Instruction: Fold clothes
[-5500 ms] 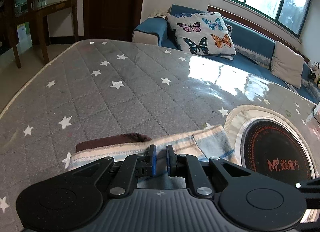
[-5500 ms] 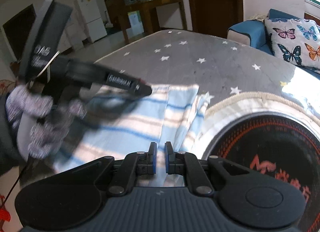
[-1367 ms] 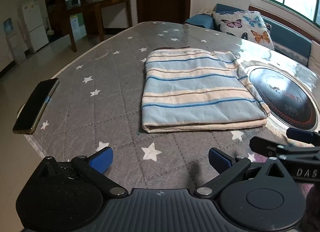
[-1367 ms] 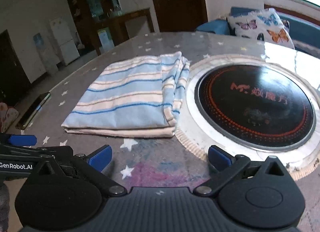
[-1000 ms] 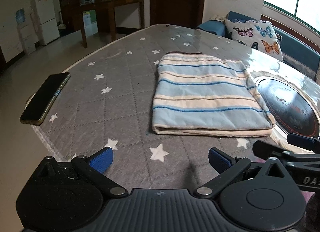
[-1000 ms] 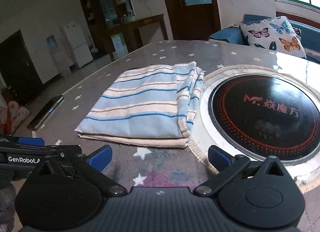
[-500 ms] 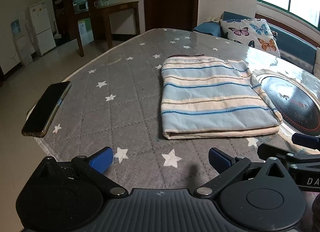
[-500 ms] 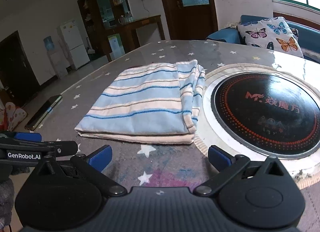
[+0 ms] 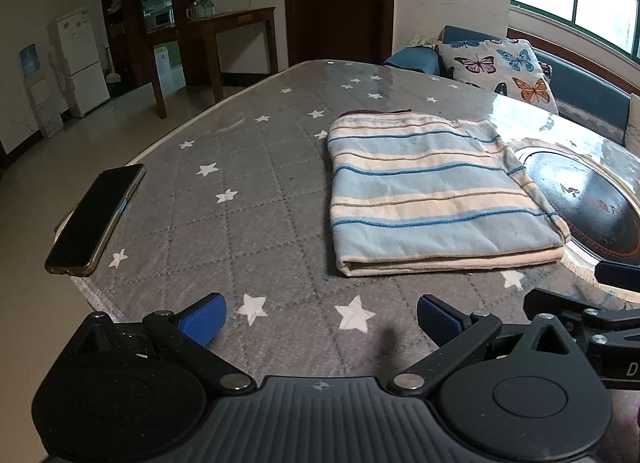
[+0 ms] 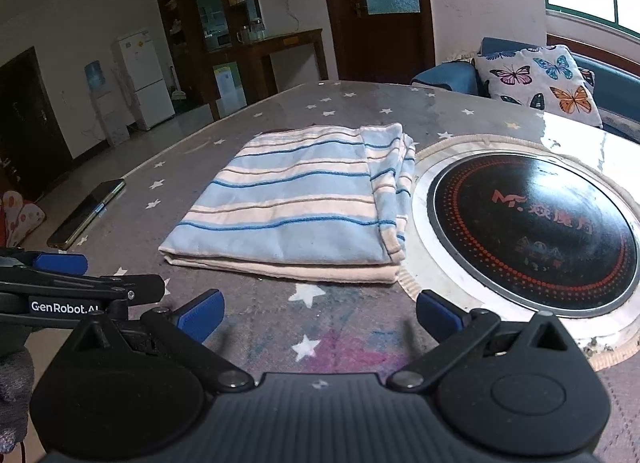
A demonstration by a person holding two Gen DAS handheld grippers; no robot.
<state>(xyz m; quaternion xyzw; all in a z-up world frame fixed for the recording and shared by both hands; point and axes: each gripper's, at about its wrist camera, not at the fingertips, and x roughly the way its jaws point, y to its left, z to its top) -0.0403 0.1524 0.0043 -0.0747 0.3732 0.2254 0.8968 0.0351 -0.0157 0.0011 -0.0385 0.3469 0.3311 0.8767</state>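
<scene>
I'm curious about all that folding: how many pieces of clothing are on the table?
1 for certain: the striped garment lies folded beside the round cooktop. A dark edge at its far side may be another piece, mostly hidden.

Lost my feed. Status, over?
Left tongs open, right tongs open, both empty. Striped garment folded flat. Phone clear of it.

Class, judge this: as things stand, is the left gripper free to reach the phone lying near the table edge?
Probably yes. The left gripper is open and holds nothing, and only bare starred tablecloth lies between it and the phone.
</scene>
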